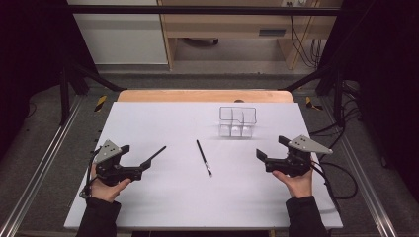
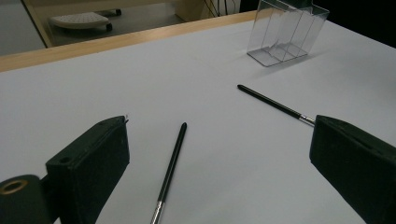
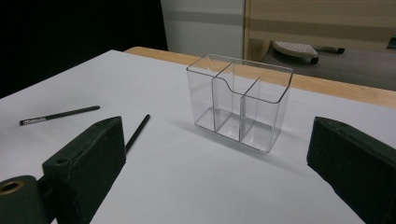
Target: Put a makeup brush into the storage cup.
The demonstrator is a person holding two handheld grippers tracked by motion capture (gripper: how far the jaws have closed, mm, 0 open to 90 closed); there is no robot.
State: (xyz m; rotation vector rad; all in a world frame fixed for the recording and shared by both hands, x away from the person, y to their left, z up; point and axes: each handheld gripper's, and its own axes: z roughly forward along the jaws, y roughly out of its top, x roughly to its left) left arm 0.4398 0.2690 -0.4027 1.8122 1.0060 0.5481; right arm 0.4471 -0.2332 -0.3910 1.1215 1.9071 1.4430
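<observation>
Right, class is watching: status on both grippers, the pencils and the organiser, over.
Left gripper open, right gripper open, both empty. Two pencils, near and far, flat on table. Clear organiser upright, empty. Nothing blocking.

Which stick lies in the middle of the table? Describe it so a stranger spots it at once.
On the white table top, find the clear divided box near the far edge. In front of it, toward the person, lies a thin black stick with a pale near tip. Unlike the other stick, slanted by the left gripper, it lies on its own.
</observation>
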